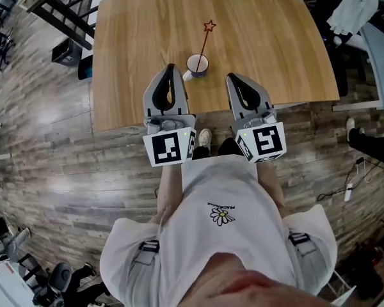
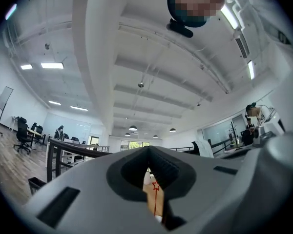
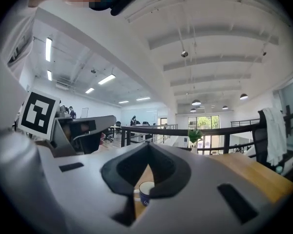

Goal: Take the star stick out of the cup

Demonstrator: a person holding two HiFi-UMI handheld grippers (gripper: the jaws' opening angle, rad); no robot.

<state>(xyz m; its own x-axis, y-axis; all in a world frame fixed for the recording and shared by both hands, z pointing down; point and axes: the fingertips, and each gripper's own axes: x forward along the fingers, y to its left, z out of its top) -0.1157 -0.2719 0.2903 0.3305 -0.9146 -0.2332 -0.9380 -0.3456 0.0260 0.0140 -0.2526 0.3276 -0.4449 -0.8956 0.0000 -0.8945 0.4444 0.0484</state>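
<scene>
Star stick (image 1: 205,42), thin and red, stands in the blue-and-white cup (image 1: 197,64). Nearest, the grey left gripper (image 1: 171,66) and right gripper (image 1: 231,76) flank that cup, their jaws clenched on nothing. The stick leans toward the far right over the pale wooden bench (image 1: 134,37).

Shirt print (image 1: 222,205) — too small, illegible

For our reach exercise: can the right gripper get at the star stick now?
Probably yes: nothing stands between the right gripper and the star stick, though its shut jaws must open.
</scene>
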